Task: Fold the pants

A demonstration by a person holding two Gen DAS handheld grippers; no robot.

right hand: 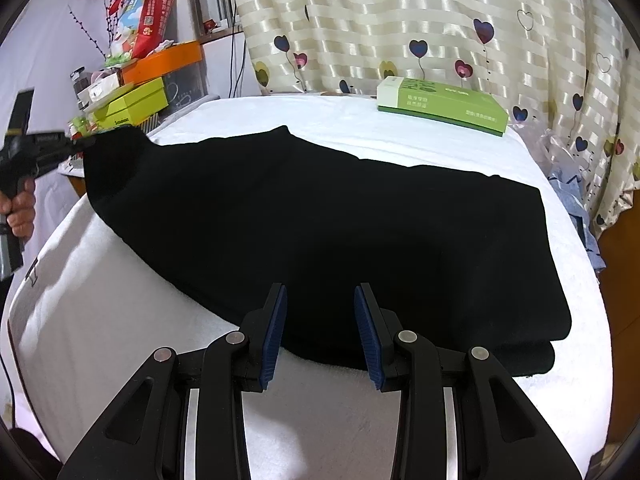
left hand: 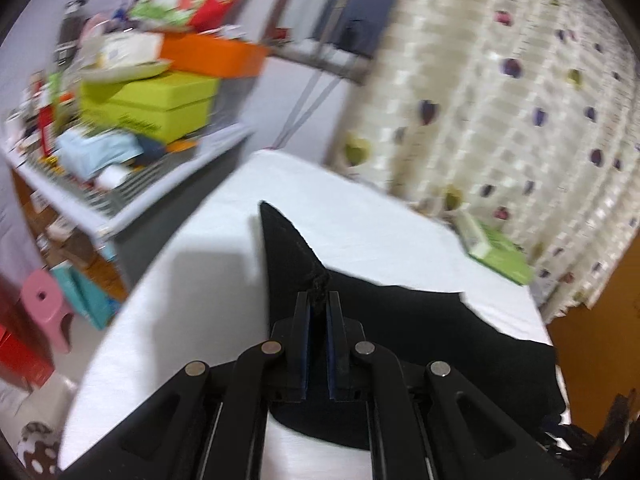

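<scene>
I'm seeing black pants [right hand: 320, 232] lying mid-frame on the white-covered bench [right hand: 120, 320], heart curtain [right hand: 400, 20] behind. Left claw [left hand: 319, 300] is pinching pants fabric; right claw [right hand: 320, 312] is hanging released. Only the right view is showing a hand [right hand: 18, 210] at left.

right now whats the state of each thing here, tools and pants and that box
left tool: shut on the pants, lifting one end
right tool: open, holding nothing, over the pants' near edge
pants: black, spread on the white table, left end raised
green box: closed, flat on the table
</scene>
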